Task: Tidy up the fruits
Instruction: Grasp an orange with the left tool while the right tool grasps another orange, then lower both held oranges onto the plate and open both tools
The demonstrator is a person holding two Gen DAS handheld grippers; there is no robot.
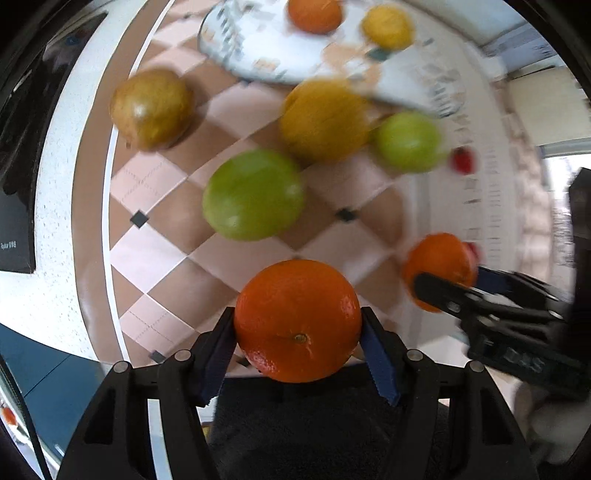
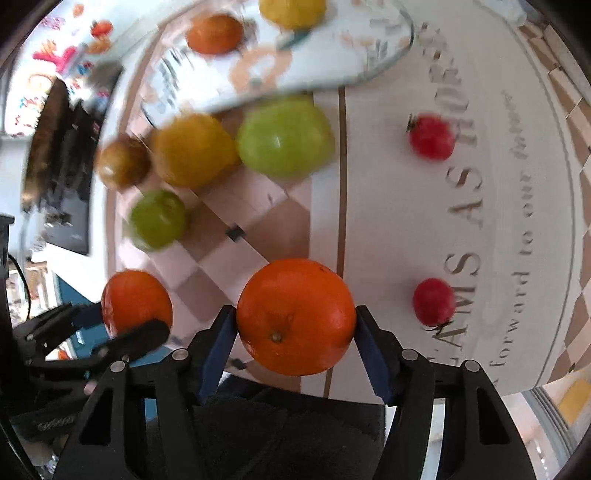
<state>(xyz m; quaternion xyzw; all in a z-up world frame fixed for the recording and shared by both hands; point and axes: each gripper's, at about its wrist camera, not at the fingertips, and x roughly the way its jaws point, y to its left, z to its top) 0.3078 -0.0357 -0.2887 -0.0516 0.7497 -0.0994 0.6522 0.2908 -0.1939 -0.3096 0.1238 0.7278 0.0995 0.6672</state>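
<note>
Holding one orange apiece: left gripper (image 1: 297,339) clamped on an orange (image 1: 297,320), blue pads (image 1: 380,363) pressed to its flanks; right gripper (image 2: 295,338) likewise closed on a second orange (image 2: 296,315). Both fruits apparently lifted clear of the checked tablecloth (image 1: 155,184), side by side, each tool visible at the edge of the other's view. Ahead, a patterned plate (image 1: 258,55) already carrying an orange (image 1: 314,14) and a yellow fruit (image 1: 386,26). Left loose on the cloth: two green apples (image 1: 253,195) (image 1: 408,142), a large yellow fruit (image 1: 325,120) touching the plate's near rim, a brownish pear-like fruit (image 1: 151,109), and two small red tomatoes (image 2: 431,137) (image 2: 433,301) over on the lettered white band.

Likely heading for the plate. Risks from here: round, waxy skin held only at two narrow contacts, so prone to rolling out under a quick swing; heavy background blur hinting at exactly such speed. Two tools converging on one plate, so a knock between them possible. Released too high, an orange bound to bounce, nudge the fruit already there, or roll off the shallow rim.
</note>
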